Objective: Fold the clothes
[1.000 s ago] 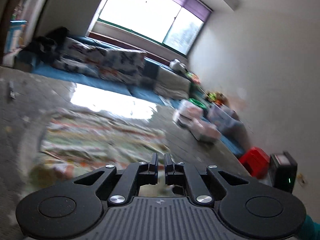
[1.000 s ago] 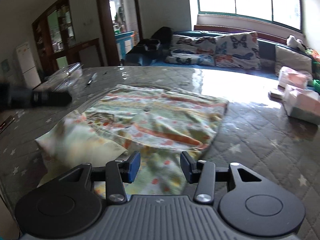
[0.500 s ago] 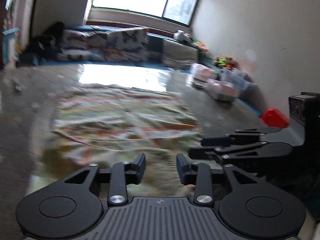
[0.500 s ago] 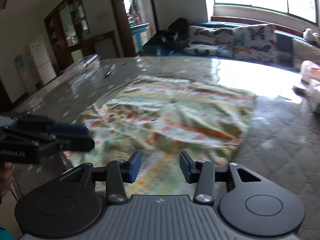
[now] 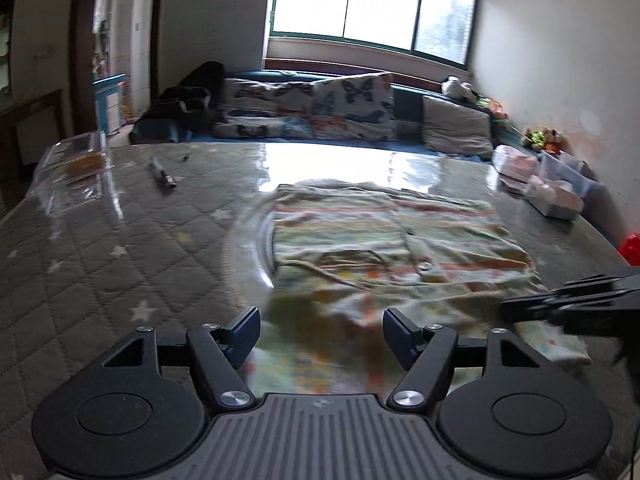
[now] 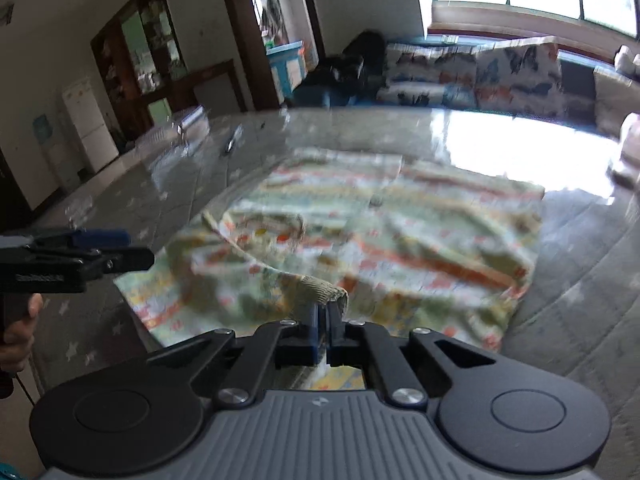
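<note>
A patterned garment [image 5: 384, 248] with green, orange and cream stripes lies spread on the grey quilted table; it also shows in the right wrist view [image 6: 360, 240]. My left gripper [image 5: 320, 328] is open and empty, just above the garment's near edge. It appears at the left of the right wrist view [image 6: 116, 252]. My right gripper [image 6: 323, 316] is shut on the garment's ribbed cuff [image 6: 326, 290] and holds that edge lifted. It enters the left wrist view from the right [image 5: 520, 304].
A clear plastic box [image 5: 76, 152] and a dark pen [image 5: 162, 172] lie at the table's far left. White boxes [image 5: 540, 184] stand at the far right. A sofa with butterfly cushions [image 5: 320, 112] runs behind the table. The table's near edge is under my grippers.
My left gripper opened wide and swung left to face the garment squarely. My right gripper went from open to shut on the ribbed cuff, lifting the near edge.
</note>
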`<state>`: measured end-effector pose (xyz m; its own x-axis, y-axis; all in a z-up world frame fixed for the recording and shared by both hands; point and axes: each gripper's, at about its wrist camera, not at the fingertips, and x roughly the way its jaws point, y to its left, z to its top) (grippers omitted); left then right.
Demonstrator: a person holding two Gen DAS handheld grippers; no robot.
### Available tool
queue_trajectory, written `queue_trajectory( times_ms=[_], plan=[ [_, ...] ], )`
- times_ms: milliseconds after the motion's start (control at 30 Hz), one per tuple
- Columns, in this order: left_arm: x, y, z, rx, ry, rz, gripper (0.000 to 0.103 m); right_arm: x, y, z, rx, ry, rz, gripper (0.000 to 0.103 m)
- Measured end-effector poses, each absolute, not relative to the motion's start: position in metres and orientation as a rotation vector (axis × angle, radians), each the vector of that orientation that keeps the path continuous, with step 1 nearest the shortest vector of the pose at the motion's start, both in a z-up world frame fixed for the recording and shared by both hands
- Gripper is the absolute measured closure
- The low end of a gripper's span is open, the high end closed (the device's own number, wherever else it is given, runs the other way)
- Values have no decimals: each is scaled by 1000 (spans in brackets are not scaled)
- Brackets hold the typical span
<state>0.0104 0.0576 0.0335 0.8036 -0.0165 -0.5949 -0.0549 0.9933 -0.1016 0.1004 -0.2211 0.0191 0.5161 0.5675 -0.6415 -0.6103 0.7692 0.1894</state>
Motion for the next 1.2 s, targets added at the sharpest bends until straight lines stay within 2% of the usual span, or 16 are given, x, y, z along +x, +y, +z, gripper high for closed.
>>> queue_trajectory(
  times_ms=[167,367,500,567,600,633,900,933,1000,1200],
  plan=[
    [16,66,33,-118,628,42,29,100,-235,41,-90,689,628,101],
    [26,68,31,-109,634,40,29,112,-241,23,-97,760,549,96],
    [43,61,28,-77,649,23,32,111,-238,22,-121,736,563,94],
    [52,56,25,-60,657,5,36,112,-232,22,-133,734,598,87],
    [57,54,23,-50,661,-5,36,113,-229,20,-146,736,613,79],
    [61,51,20,-35,668,-10,36,114,-226,17,-158,741,623,78],
    [59,41,-9,71,718,-25,36,101,-226,-2,-236,783,688,74],
    [55,41,-9,76,711,-27,35,96,-227,-2,-254,778,697,69],
    [48,41,-6,84,705,-26,34,88,-229,-3,-296,768,703,66],
    [7,20,9,214,652,-133,34,77,-236,-1,-314,767,713,65]
  ],
)
